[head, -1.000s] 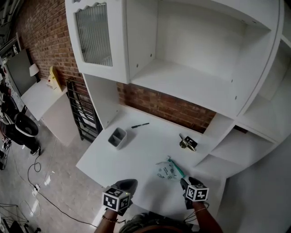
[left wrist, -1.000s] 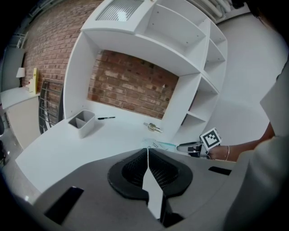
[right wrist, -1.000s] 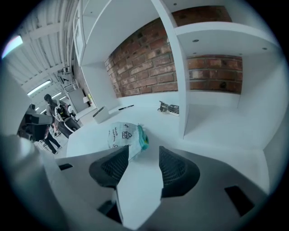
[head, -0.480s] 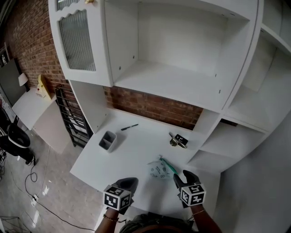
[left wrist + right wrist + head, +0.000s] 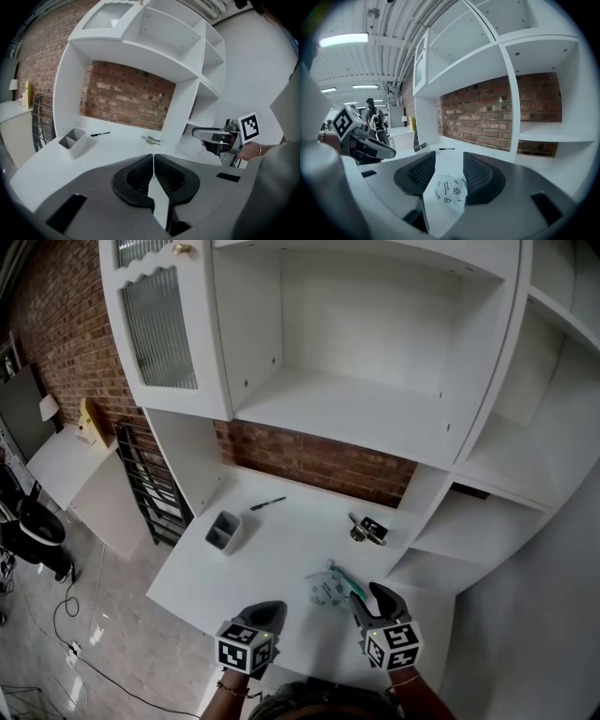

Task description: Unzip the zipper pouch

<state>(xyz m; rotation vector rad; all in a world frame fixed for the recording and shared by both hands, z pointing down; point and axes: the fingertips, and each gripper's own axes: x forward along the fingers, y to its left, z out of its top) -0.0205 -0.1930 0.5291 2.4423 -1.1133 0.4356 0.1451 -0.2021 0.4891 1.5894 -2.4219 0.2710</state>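
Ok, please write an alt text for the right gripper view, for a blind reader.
The right gripper holds its jaws apart, having just closed them a little; the printed zipper pouch shows in the gap, ungripped, on the white desk. Behind are a brick wall and white shelves, the left gripper at left.

White desk (image 5: 281, 554); red brick wall (image 5: 309, 460); pale doodle-printed pouch (image 5: 327, 591); grey organiser (image 5: 223, 530).

Bare brick wall (image 5: 309, 460), exposed ceiling pipes (image 5: 410, 33), strip lights (image 5: 342, 40) and floor cables (image 5: 66, 601) suggest a workshop or lab.
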